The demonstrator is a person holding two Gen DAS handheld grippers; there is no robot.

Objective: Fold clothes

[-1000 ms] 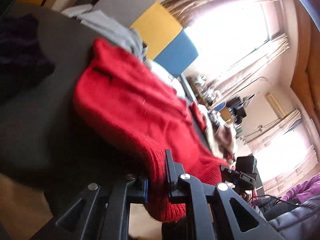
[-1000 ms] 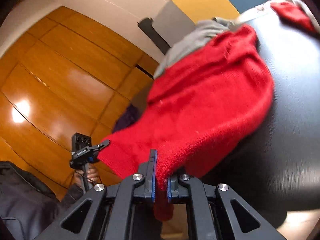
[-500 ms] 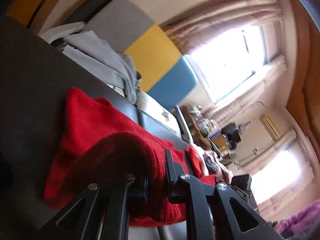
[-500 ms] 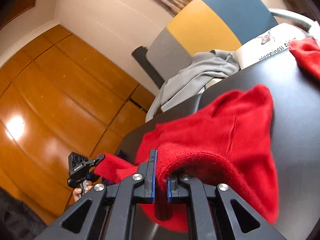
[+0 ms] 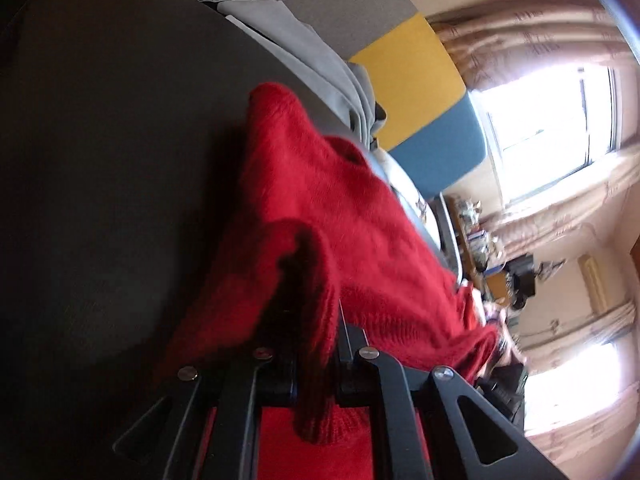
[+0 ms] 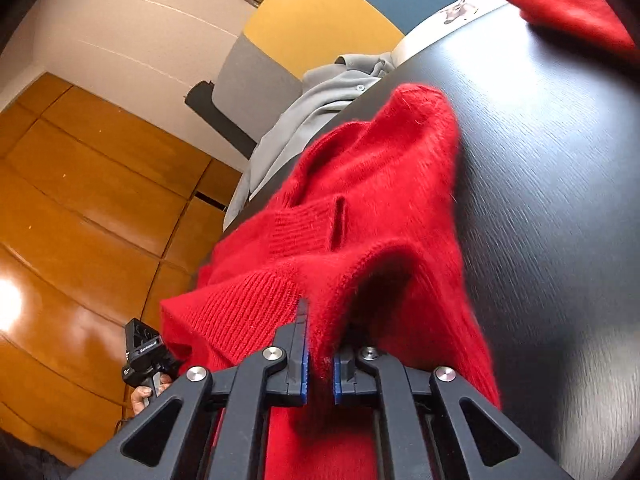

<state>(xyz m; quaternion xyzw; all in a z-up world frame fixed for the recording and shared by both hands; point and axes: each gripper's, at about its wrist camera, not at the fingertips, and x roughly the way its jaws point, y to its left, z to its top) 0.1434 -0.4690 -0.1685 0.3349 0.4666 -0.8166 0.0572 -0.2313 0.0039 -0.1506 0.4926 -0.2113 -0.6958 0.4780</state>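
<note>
Mid-fold, by the look of it. Red knit sweater [image 6: 372,208] lying across the dark worktop [image 6: 560,200], far part flat on the surface, near ribbed edge lifted and doubled over toward the far part. Right gripper [image 6: 320,364] with jaws closed tight on a pinch of that near edge, blue pads pressed into the wool. Left gripper [image 5: 316,360] likewise clamped on red knit, a fold of the fabric draped over and between its jaws in the left wrist view. Both holds on the same hem side, one toward each end, the cloth humped between them rather than laid down.

Done so far, judging from the lie of things: sweater spread on the worktop, near edge picked up at two places and partly carried over the body. Left to do: lay the lifted edge down flat, release, smooth, then most likely further folds to bring the piece to a compact shape. A second bit of red fabric [image 6: 568,4] at the far corner of the worktop, whether a sleeve or a separate garment not possible to tell. Grey garment [image 6: 320,100] hanging off the far edge beside a multicoloured chair back [image 6: 320,20], apparently unfolded.
</note>
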